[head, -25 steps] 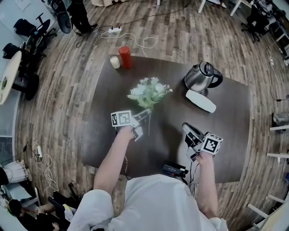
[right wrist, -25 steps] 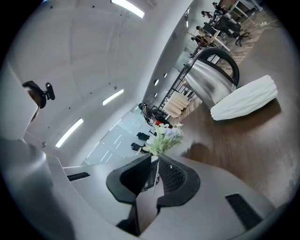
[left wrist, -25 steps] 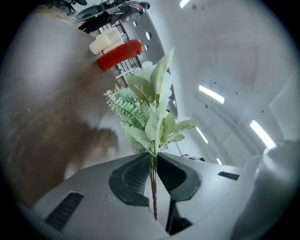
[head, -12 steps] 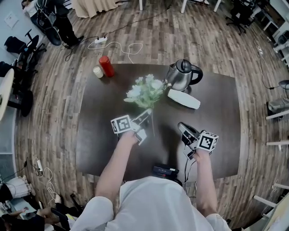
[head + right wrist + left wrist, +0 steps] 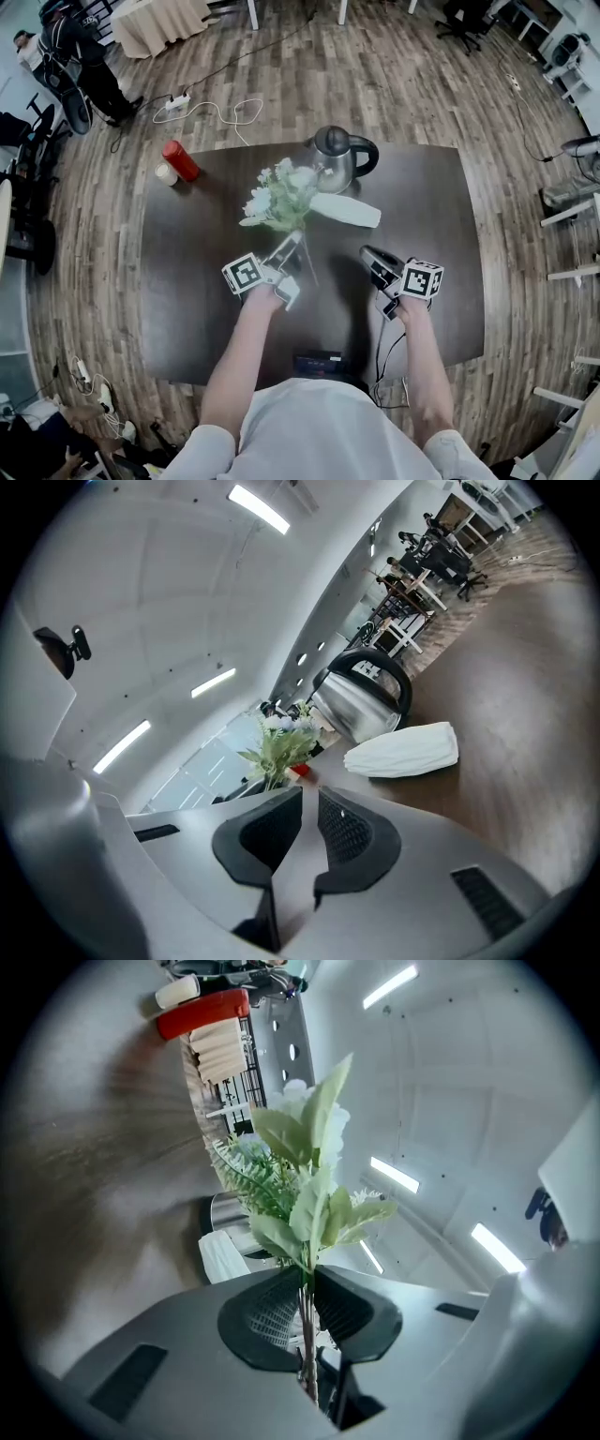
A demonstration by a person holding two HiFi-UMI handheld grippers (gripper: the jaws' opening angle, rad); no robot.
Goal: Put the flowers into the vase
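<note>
A bunch of white flowers with green leaves (image 5: 279, 195) is held up over the dark table (image 5: 187, 272). My left gripper (image 5: 291, 247) is shut on its thin stem (image 5: 306, 1321), with the blooms (image 5: 302, 1180) rising past the jaws. The white vase (image 5: 345, 210) lies on its side just right of the flowers, in front of the kettle. It also shows as the white vase (image 5: 403, 750) in the right gripper view. My right gripper (image 5: 369, 256) hovers close to the near side of the vase, shut, with nothing between its jaws (image 5: 309, 825).
A steel kettle (image 5: 336, 157) stands behind the vase. A red can (image 5: 180, 160) and a small cream candle (image 5: 166, 173) sit at the table's far left corner. A black device (image 5: 319, 362) lies at the near edge. A person (image 5: 80, 66) stands far left.
My left gripper has carried the flowers up and closer to the vase and kettle. My right gripper has slid nearer the vase. Both sets of jaws stayed as they were.
</note>
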